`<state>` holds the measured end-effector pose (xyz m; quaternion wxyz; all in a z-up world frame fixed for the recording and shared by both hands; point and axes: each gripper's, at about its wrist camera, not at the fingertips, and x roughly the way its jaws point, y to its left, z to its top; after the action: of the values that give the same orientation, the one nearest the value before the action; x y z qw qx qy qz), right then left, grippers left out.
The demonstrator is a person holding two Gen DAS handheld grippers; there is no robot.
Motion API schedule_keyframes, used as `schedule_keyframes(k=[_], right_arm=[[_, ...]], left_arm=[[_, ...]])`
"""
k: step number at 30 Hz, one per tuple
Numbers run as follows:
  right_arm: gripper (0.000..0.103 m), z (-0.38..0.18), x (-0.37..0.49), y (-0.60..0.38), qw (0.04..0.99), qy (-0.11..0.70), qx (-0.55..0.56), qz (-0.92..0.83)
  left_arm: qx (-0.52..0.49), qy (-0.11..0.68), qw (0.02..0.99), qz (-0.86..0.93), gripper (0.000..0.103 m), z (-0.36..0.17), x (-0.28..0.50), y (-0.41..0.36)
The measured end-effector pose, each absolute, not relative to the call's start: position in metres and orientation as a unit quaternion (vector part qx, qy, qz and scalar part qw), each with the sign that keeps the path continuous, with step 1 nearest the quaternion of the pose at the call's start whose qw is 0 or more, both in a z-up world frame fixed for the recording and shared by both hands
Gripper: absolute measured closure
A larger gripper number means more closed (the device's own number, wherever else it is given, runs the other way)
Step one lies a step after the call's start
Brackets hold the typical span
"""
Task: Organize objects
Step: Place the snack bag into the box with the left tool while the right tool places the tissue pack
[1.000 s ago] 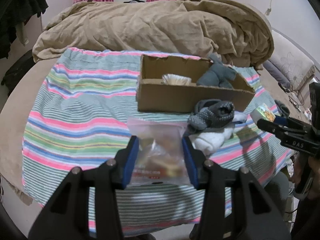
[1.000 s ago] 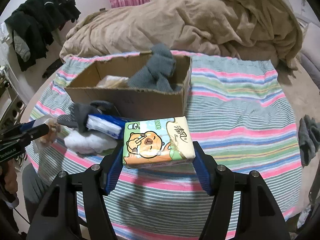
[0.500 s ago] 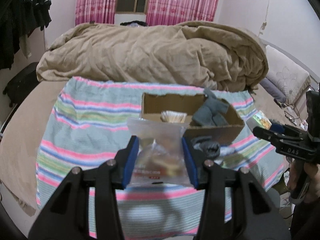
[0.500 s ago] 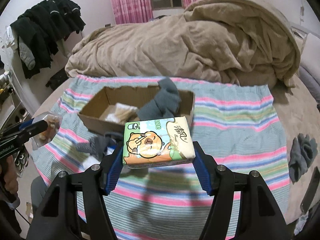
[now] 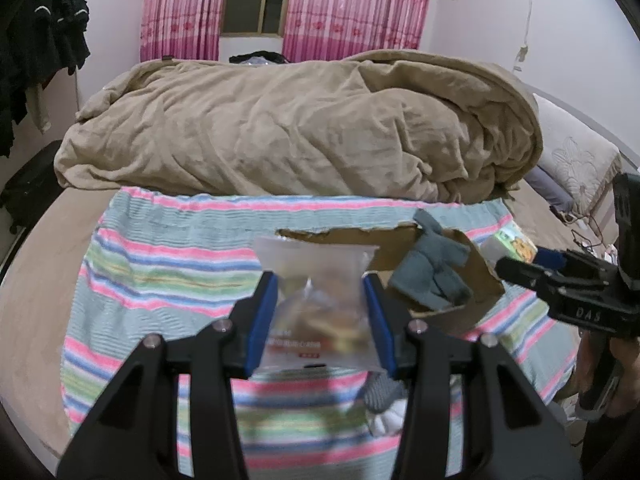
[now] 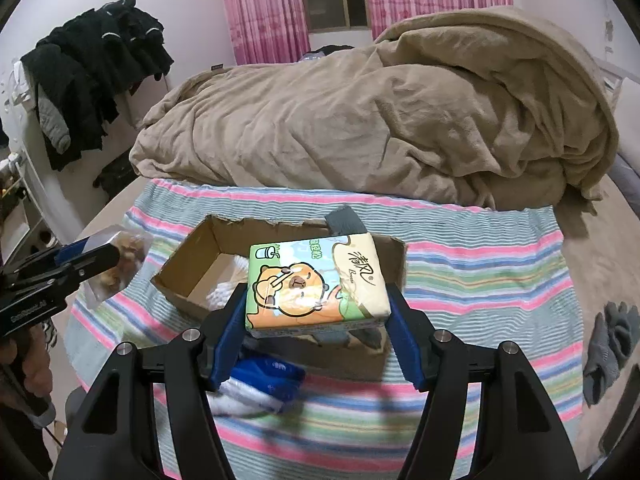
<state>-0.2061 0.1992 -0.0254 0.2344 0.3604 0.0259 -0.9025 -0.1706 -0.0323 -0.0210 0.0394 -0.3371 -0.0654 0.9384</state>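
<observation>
**Both claws lifted away from the bed**

Over the last second the left claw [image 5: 320,316], gripping the clear plastic snack bag [image 5: 318,300], has risen; the brown cardboard box [image 5: 448,280] now shows smaller and farther off, to the right behind the bag. The right claw [image 6: 318,320] with its green-and-cream tissue pack [image 6: 316,284] has risen too, so the pack now overlaps the box's [image 6: 192,276] opening rather than its near wall.

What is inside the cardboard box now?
In the cardboard box, a grey sock hangs over its far right edge and something white lies on the floor. The tissue pack in the right gripper hides the rest of the interior.
</observation>
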Motion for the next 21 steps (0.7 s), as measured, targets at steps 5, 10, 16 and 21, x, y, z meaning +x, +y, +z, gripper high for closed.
schedule_keyframes(k=[5, 10, 16, 21], right_arm=[[0.035, -0.04, -0.221, 0.194, 0.232, 0.026, 0.371, -0.899], [0.035, -0.058, -0.234, 0.192, 0.227, 0.02, 0.388, -0.893], [0.035, -0.074, -0.244, 0.19, 0.22, 0.019, 0.403, -0.888], [0.035, -0.084, -0.25, 0.188, 0.214, 0.019, 0.412, -0.886]], left_arm=[[-0.346, -0.069, 0.042, 0.935, 0.058, -0.035, -0.19, -0.03], [-0.354, -0.071, 0.044, 0.932, 0.058, -0.047, -0.205, -0.026], [-0.367, -0.076, 0.045, 0.926, 0.058, -0.065, -0.225, -0.025], [-0.386, -0.072, 0.043, 0.919, 0.057, -0.081, -0.242, -0.024]])
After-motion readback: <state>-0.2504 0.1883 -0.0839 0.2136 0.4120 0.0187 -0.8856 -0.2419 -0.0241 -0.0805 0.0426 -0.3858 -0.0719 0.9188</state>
